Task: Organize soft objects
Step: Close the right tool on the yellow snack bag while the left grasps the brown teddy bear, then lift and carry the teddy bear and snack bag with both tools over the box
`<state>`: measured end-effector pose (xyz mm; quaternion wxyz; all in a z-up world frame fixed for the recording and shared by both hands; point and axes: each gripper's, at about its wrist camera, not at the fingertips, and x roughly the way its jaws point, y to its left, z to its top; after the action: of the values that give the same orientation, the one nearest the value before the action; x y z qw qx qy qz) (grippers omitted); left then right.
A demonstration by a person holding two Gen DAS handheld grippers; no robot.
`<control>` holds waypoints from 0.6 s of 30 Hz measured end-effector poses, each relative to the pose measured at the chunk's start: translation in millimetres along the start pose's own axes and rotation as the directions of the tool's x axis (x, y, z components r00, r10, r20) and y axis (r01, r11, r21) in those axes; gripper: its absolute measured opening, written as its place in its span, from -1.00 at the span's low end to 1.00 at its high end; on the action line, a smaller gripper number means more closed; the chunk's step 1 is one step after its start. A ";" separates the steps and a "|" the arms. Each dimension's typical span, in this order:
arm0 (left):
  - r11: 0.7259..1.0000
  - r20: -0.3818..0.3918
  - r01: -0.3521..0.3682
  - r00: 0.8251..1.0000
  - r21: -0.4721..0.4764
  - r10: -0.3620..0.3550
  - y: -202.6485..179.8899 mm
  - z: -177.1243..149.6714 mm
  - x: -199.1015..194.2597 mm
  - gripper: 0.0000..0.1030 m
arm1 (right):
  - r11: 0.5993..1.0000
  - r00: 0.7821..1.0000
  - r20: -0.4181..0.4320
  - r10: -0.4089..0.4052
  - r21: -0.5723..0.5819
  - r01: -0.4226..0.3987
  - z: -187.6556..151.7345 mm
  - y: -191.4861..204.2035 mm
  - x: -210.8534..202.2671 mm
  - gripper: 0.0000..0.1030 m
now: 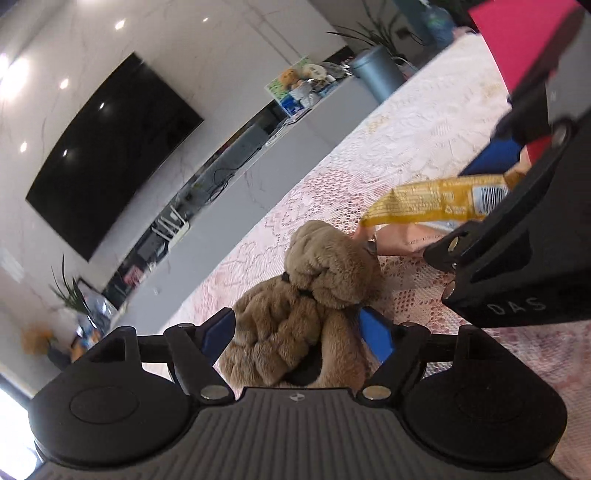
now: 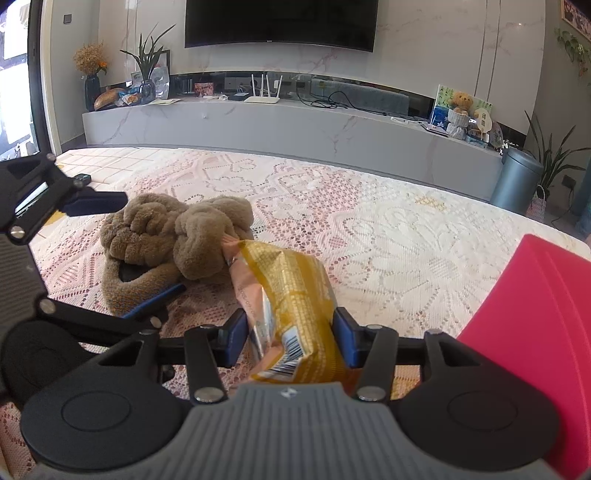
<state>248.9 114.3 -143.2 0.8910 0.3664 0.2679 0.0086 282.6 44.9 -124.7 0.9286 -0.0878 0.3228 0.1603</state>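
Observation:
A brown plush toy lies on the lace tablecloth. My left gripper has its blue pads on either side of the plush, closed against it. In the right wrist view the plush lies at the left, with the left gripper's fingers around it. My right gripper is shut on a yellow snack packet, whose far end touches the plush. The packet also shows in the left wrist view, held by the right gripper's black body.
A pink bin stands at the right on the table and also shows in the left wrist view. Beyond the table are a TV, a grey cabinet and a grey trash can.

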 end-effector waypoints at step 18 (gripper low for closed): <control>0.975 -0.049 -0.007 0.999 -0.221 -0.004 28.3 1.3 5.6 -0.15 | 1.000 1.000 -0.012 0.000 0.010 0.000 6.0 -0.7 -4.2 -0.20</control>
<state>259.4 135.4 -126.6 0.9194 0.2651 0.2866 0.0479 283.1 44.8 -117.4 0.9272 -0.0842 0.3290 0.1582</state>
